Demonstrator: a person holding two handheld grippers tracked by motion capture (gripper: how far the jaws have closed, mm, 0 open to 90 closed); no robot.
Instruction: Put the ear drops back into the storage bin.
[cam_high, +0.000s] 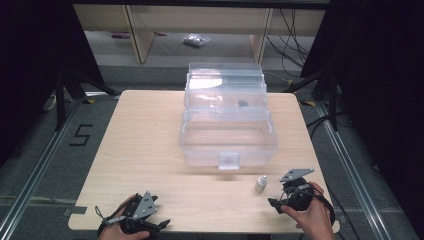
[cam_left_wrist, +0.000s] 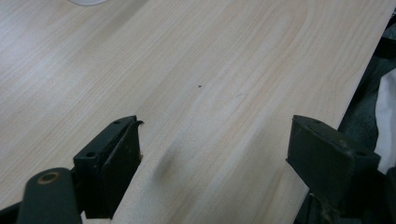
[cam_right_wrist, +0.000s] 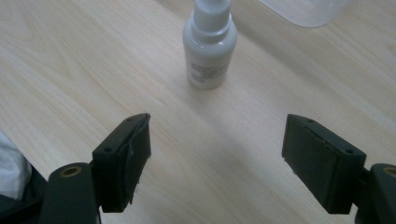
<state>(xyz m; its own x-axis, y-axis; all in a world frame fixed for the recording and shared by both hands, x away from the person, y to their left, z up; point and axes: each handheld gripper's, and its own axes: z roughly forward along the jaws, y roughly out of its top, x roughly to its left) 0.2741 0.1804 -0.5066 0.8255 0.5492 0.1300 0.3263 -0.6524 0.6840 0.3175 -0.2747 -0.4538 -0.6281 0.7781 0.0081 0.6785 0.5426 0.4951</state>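
2 hand-held grippers, both wide open, empty. My right hand-held gripper (cam_right_wrist: 217, 140) faces the little bottle (cam_right_wrist: 209, 44) near the clear box (cam_high: 227, 120). Bumping it could tip it.

On the grey floor (cam_high: 60, 150), left of the table (cam_high: 150, 150), a black number "5" (cam_high: 80, 135) is marked. The small white bottle (cam_right_wrist: 209, 44) carries a label (cam_right_wrist: 205, 71) with printed lines, but the print is too blurred to read. No other text is readable.
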